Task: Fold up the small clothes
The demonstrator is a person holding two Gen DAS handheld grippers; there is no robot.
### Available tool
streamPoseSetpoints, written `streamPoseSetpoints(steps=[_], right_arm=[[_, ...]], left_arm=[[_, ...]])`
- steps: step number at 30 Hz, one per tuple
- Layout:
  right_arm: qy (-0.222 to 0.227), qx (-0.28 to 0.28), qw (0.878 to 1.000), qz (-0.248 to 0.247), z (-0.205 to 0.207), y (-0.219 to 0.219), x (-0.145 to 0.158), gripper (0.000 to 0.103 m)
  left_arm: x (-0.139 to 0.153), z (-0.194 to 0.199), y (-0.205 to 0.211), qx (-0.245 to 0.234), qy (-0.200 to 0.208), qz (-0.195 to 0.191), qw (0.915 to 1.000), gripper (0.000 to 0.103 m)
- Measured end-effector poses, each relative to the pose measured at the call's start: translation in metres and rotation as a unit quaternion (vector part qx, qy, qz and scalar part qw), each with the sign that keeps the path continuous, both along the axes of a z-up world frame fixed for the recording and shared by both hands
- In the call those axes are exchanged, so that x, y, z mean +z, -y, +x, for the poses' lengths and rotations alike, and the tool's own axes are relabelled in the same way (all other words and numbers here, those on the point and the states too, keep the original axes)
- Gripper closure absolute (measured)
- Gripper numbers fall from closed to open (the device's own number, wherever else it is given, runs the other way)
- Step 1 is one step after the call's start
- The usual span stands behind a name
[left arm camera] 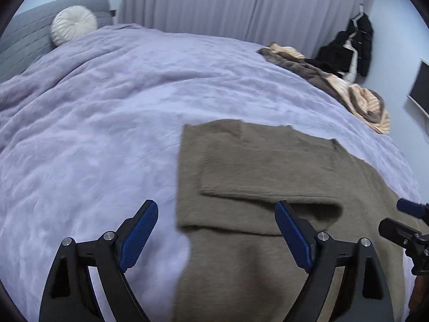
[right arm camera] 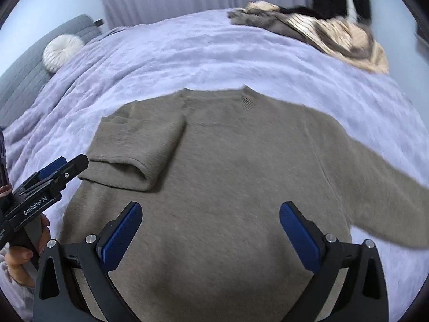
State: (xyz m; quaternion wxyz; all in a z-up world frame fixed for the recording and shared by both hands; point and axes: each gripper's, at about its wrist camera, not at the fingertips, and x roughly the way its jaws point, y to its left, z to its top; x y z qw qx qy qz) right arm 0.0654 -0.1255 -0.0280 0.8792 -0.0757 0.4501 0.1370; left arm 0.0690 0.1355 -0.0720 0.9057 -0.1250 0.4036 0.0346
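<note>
A bed (left arm camera: 107,107) under a lilac blanket is filling both views, and one olive-brown sweater (right arm camera: 228,161) is lying flat on it, toward five o'clock in the left wrist view and dead centre in the right. One sleeve (right arm camera: 139,150) is already lying folded across the chest at about ten o'clock in the right view; the other sleeve (right arm camera: 388,177) is stretching out unfolded toward three o'clock. One heap of striped tan and brown clothes (left arm camera: 348,91) is waiting at two o'clock near the bed's far edge, and one round white cushion (left arm camera: 73,24) is sitting at eleven o'clock.

Two pairs of tongs are hovering over the sweater. The left tongs (left arm camera: 217,230) are standing wide open with nothing between them, straddling the sweater's left edge. The right tongs (right arm camera: 210,230) are also gaping, empty, above the lower body.

The knit is looking soft, fuzzy, light and limp, so it will probably sag and drag; pinching the outstretched cuff or the hem corners seems the safest hold.
</note>
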Motion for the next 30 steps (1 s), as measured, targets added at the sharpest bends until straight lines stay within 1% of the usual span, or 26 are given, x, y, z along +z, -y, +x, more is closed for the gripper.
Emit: streamPoseSetpoints(steps=[2,3,4,5,7,8,9,10,11,12,13,14,15,16,17,18,19,21,23,24,25,26,27,28,29,30], right_arm=[[0.027,0.052,0.997,-0.051,0.006,-0.041,-0.002,0.001],[0.038,0.074,0.994,-0.075,0.009,-0.060,-0.005,0.004],[0.045,0.096,0.990,-0.098,0.012,-0.078,-0.011,0.006],[0.047,0.114,0.985,-0.124,0.017,-0.094,-0.018,0.010],[0.044,0.135,0.974,-0.175,0.029,-0.119,-0.036,0.013],[0.040,0.139,0.970,-0.195,0.036,-0.127,-0.045,0.020],[0.036,0.139,0.967,-0.212,0.042,-0.131,-0.054,0.031],[0.031,0.134,0.964,-0.228,0.050,-0.135,-0.061,0.038],[0.021,0.128,0.964,-0.232,0.058,-0.135,-0.067,0.061],[0.011,0.120,0.970,-0.213,0.064,-0.132,-0.066,0.093],[0.009,0.100,0.980,-0.174,0.068,-0.123,-0.059,0.093],[0.014,0.073,0.991,-0.109,0.070,-0.107,-0.046,0.093],[0.017,0.037,0.998,-0.040,0.071,-0.086,-0.034,0.093],[0.019,0.001,1.000,0.022,0.071,-0.062,-0.026,0.093],[0.017,-0.035,0.996,0.077,0.071,-0.037,-0.023,0.093],[0.008,-0.073,0.989,0.128,0.072,-0.011,-0.025,0.093],[-0.008,-0.116,0.977,0.180,0.072,0.018,-0.032,0.093],[-0.059,-0.178,0.943,0.275,0.071,0.071,-0.058,0.088],[-0.100,-0.215,0.917,0.320,0.068,0.100,-0.081,0.086],[-0.108,-0.222,0.905,0.345,0.063,0.112,-0.089,0.081],[-0.106,-0.220,0.897,0.369,0.058,0.118,-0.093,0.079],[-0.103,-0.221,0.893,0.379,0.055,0.122,-0.093,0.073],[-0.097,-0.220,0.897,0.371,0.053,0.123,-0.090,0.069],[-0.090,-0.216,0.908,0.349,0.053,0.119,-0.085,0.066],[-0.079,-0.209,0.922,0.315,0.055,0.114,-0.079,0.060],[-0.064,-0.197,0.942,0.265,0.057,0.104,-0.070,0.054]], left_arm=[[-0.018,-0.002,-0.017,0.021,-0.032,-0.017,0.9991,0.013],[-0.028,-0.002,-0.023,0.032,-0.053,-0.024,0.9978,0.013],[-0.036,-0.002,-0.026,0.037,-0.063,-0.025,0.9970,0.013],[-0.044,-0.005,-0.028,0.040,-0.071,-0.023,0.9964,0.013],[-0.055,-0.001,-0.028,0.046,-0.085,-0.022,0.9951,0.013],[-0.057,0.000,-0.029,0.048,-0.087,-0.024,0.9948,0.013],[-0.057,0.003,-0.028,0.051,-0.085,-0.023,0.9948,0.013],[-0.055,0.008,-0.025,0.053,-0.085,-0.020,0.9948,0.013],[-0.056,0.011,-0.026,0.054,-0.086,-0.016,0.9947,0.013],[-0.056,0.015,-0.024,0.055,-0.089,-0.009,0.9945,0.013],[-0.057,0.018,-0.023,0.055,-0.091,-0.003,0.9944,0.013],[-0.058,0.019,-0.023,0.054,-0.090,-0.001,0.9944,0.013],[-0.059,0.018,-0.022,0.055,-0.089,-0.002,0.9946,0.013],[-0.059,0.021,-0.022,0.055,-0.088,-0.003,0.9946,0.013],[-0.060,0.020,-0.022,0.056,-0.087,-0.003,0.9947,0.013],[-0.059,0.022,-0.023,0.056,-0.086,-0.003,0.9947,0.013],[-0.060,0.022,-0.022,0.056,-0.086,-0.002,0.9947,0.013],[-0.061,0.023,-0.022,0.056,-0.086,-0.001,0.9947,0.013],[-0.061,0.024,-0.022,0.054,-0.089,0.001,0.9945,0.013],[-0.061,0.024,-0.022,0.054,-0.089,0.000,0.9945,0.013],[-0.061,0.024,-0.022,0.054,-0.089,-0.001,0.9946,0.013],[-0.061,0.024,-0.022,0.054,-0.089,-0.002,0.9946,0.013],[-0.061,0.025,-0.022,0.054,-0.089,-0.004,0.9945,0.013],[-0.061,0.025,-0.023,0.054,-0.090,-0.005,0.9945,0.013],[-0.061,0.026,-0.023,0.054,-0.091,-0.004,0.9944,0.013],[-0.060,0.026,-0.022,0.054,-0.092,-0.003,0.9943,0.013]])
